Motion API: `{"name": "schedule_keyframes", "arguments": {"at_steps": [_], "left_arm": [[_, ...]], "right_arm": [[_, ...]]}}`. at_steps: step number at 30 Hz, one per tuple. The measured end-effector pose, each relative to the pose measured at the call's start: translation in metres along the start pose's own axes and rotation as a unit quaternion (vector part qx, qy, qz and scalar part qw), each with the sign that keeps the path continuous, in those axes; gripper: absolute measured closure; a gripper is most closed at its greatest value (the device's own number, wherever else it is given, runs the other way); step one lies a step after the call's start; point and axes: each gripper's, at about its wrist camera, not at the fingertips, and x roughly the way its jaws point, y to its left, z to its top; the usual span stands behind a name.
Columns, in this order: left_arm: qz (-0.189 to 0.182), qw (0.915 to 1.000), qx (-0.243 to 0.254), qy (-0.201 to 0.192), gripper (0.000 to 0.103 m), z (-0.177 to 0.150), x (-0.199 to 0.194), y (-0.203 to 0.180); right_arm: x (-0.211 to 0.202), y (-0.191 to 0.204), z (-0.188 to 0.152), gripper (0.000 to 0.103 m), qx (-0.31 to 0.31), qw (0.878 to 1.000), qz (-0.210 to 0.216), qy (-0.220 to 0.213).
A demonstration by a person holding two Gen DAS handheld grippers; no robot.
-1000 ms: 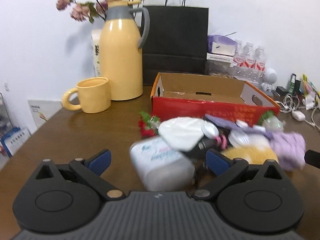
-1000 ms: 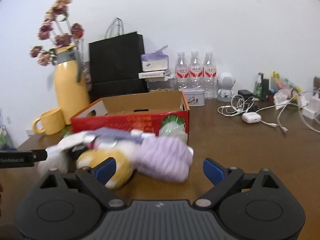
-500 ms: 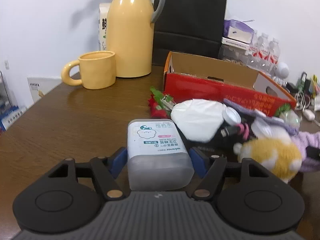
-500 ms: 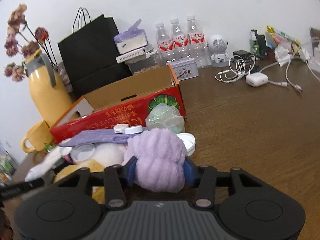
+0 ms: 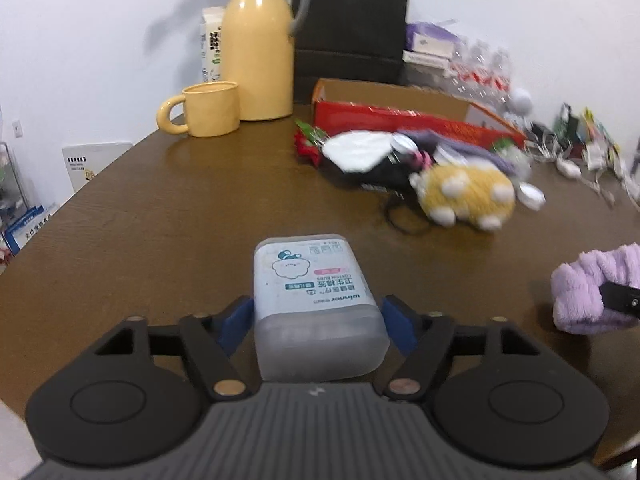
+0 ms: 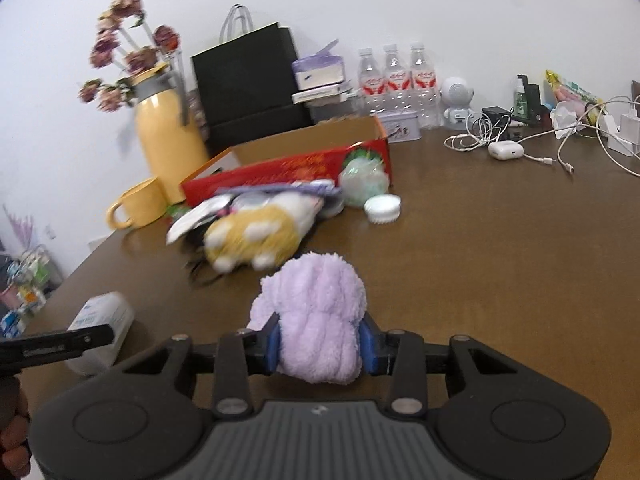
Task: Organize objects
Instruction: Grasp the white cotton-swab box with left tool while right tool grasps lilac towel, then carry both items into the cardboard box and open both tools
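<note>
A white cotton-bud box (image 5: 312, 280) lies on the brown table (image 5: 160, 220) between the jaws of my left gripper (image 5: 318, 316). Those jaws are opening, and a thin gap shows at the right pad. My right gripper (image 6: 320, 344) is closing, and its blue pads press into a purple fluffy cloth (image 6: 316, 312). That cloth (image 5: 592, 280) also shows at the right edge of the left wrist view. The cotton-bud box (image 6: 102, 320) lies at the lower left of the right wrist view. Farther back is a pile with a yellow plush toy (image 5: 468, 196) and a white mask (image 5: 356, 152), in front of the red cardboard box (image 5: 400, 120).
A yellow jug (image 5: 260, 48), a yellow mug (image 5: 212, 110) and a black paper bag (image 5: 352, 20) stand at the back. Water bottles (image 6: 396, 76), a white speaker (image 6: 456, 96) and tangled cables (image 6: 520, 140) fill the back right. A white lid (image 6: 382, 206) lies near the pile.
Both grippers closed on their things in the pile and drew back toward the near edge. The cotton-bud box and the purple cloth came along. The left jaws have since loosened.
</note>
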Motion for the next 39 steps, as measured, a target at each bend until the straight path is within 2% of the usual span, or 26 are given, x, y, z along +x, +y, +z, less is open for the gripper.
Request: {"name": "schedule_keyframes", "arguments": {"at_steps": [3,4,5,10,14,17,19,22,24,26,28,30,33,35,37,39], "left_arm": [[0.011,0.9999,-0.003,0.003,0.018,-0.001,0.006,-0.002],[0.019,0.9998,-0.006,0.002,0.023,0.0,0.01,-0.002],[0.023,0.9997,-0.005,0.006,0.034,0.001,0.013,-0.001],[0.011,0.9999,-0.003,-0.001,0.036,0.005,0.005,0.002],[-0.006,0.9996,0.002,-0.026,0.036,0.024,-0.004,0.001],[-0.035,0.9982,-0.005,-0.049,0.036,0.058,-0.004,0.003],[-0.07,0.9953,-0.001,-0.066,0.036,0.092,0.004,0.004],[-0.087,0.992,0.005,-0.091,0.036,0.154,0.029,-0.002],[-0.083,0.9925,0.018,-0.088,0.035,0.2,0.061,-0.012],[-0.073,0.9942,0.034,-0.071,0.035,0.239,0.101,-0.024],[-0.068,0.9948,0.06,-0.046,0.035,0.272,0.15,-0.036],[-0.038,0.9967,0.067,-0.026,0.035,0.296,0.2,-0.046],[-0.006,0.9985,0.049,0.022,0.035,0.318,0.262,-0.052],[-0.002,0.9979,0.049,0.043,0.035,0.324,0.292,-0.055],[0.008,0.9955,0.075,0.058,0.036,0.323,0.314,-0.061],[0.03,0.9934,0.095,0.057,0.036,0.318,0.332,-0.066]], "right_arm": [[-0.013,0.007,-0.012,0.066,-0.018,1.0,0.005,0.002],[-0.015,0.009,-0.014,0.066,-0.02,1.0,0.006,0.002],[-0.017,0.011,-0.015,0.066,-0.021,1.0,0.007,0.001],[-0.026,0.014,-0.014,0.066,-0.032,0.999,0.004,-0.014],[-0.02,0.006,0.001,0.066,-0.028,0.999,0.0,-0.022],[-0.008,-0.003,0.031,0.066,-0.008,0.999,0.028,-0.026],[0.003,-0.008,0.062,0.067,-0.002,0.998,0.063,-0.029],[0.026,-0.003,0.118,0.067,-0.029,0.995,0.077,-0.058],[0.055,-0.002,0.166,0.066,-0.015,0.992,0.101,-0.067],[0.095,-0.001,0.208,0.066,0.011,0.993,0.113,-0.044],[0.149,-0.002,0.246,0.066,0.015,0.995,0.101,-0.016],[0.203,-0.002,0.273,0.066,0.012,0.997,0.077,0.009],[0.281,0.0,0.293,0.066,-0.008,0.999,0.022,0.045],[0.321,-0.013,0.297,0.066,0.028,0.997,0.015,0.077],[0.352,-0.019,0.3,0.066,0.022,0.994,0.005,0.103],[0.374,-0.018,0.301,0.06,-0.019,0.993,-0.025,0.117]]}}
